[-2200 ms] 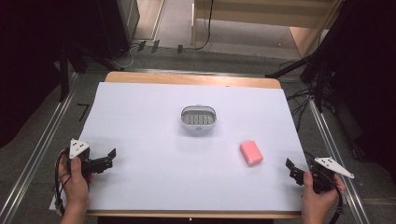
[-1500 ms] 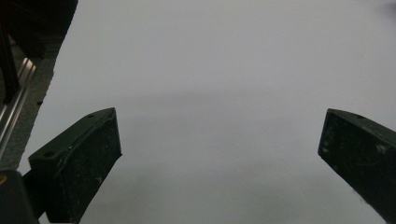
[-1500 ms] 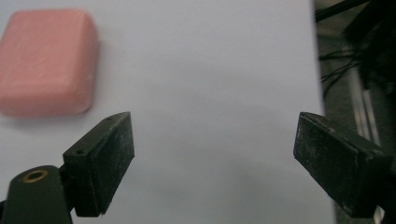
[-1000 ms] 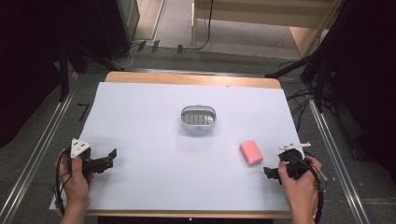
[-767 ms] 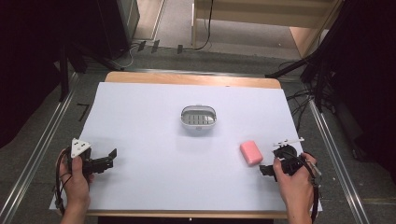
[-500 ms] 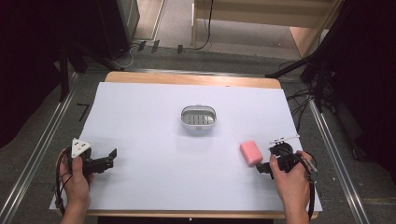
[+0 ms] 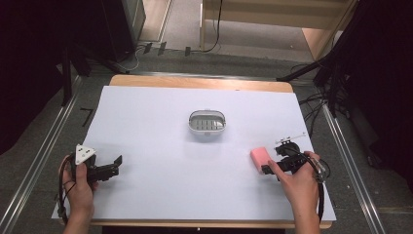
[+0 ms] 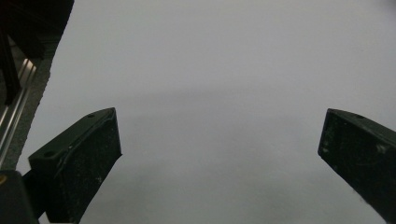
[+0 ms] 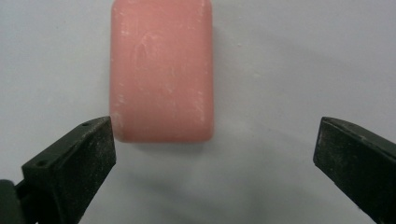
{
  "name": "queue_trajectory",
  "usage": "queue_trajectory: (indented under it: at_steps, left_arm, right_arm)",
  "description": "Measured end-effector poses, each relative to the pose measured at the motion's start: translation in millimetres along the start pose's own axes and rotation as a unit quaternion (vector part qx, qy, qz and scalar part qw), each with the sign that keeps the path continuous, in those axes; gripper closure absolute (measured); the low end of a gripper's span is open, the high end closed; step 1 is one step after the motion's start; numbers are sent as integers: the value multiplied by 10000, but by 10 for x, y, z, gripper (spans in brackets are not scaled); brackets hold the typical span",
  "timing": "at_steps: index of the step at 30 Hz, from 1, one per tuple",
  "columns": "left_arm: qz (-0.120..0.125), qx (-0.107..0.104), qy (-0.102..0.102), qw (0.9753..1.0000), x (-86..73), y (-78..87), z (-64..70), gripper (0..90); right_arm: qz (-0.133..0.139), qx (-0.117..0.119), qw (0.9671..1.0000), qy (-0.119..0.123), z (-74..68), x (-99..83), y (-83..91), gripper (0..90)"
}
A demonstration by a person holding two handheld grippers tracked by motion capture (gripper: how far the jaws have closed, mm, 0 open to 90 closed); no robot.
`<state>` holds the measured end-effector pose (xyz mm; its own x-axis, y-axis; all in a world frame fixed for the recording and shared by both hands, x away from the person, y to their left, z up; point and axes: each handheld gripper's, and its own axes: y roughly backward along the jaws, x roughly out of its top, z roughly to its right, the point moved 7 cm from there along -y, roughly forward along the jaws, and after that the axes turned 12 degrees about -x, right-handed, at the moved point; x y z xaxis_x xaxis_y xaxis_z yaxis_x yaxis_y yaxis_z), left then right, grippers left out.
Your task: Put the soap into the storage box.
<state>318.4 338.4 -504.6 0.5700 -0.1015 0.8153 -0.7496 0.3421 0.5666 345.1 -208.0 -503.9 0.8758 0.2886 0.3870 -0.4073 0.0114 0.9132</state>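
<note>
A pink soap bar [image 7: 260,158] lies flat on the white table sheet [image 7: 160,190], right of centre. My right gripper [image 7: 273,163] sits just to its right, jaws open and pointing at it. In the right gripper view the pink soap bar [image 9: 161,70] lies ahead of the two black jaws, nearer the left one, and my right gripper [image 9: 212,140] has nothing between them. A white oval soap dish [image 7: 207,123] with a ribbed inside stands mid-table. At the near left, my left gripper [image 7: 116,165] rests open on the sheet; in its own view the left gripper [image 8: 219,133] faces bare white sheet.
The wooden table edge [image 7: 199,83] shows at the far side. Metal rails [image 7: 36,165] run along the floor at both sides. Cables [image 7: 321,105] lie on the floor at the right. Dark curtains stand at the left and right.
My right gripper has travelled left and forward from the table's right edge up to the pink soap bar. The left gripper has stayed still.
</note>
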Motion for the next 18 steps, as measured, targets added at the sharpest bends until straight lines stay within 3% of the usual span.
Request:
queue_trajectory:
  at_steps: [8,10,12,18]
  left_arm:
    - [-5,5,6,10000,0,0,-1,0]
    - [-3,4,1,10000,0,0,-1,0]
    - [-3,3,5,10000,0,0,-2,0]
    - [-3,-7,4,10000,1,0,-4,0]
  right_arm:
    - [1,40,9999,128,-118,122,-14,0]
    - [-39,31,9999,123,-151,151,-31,31]
    - [-58,-64,9999,101,-153,172,-48,144]
    - [-73,108,9997,189,-216,214,-76,210]
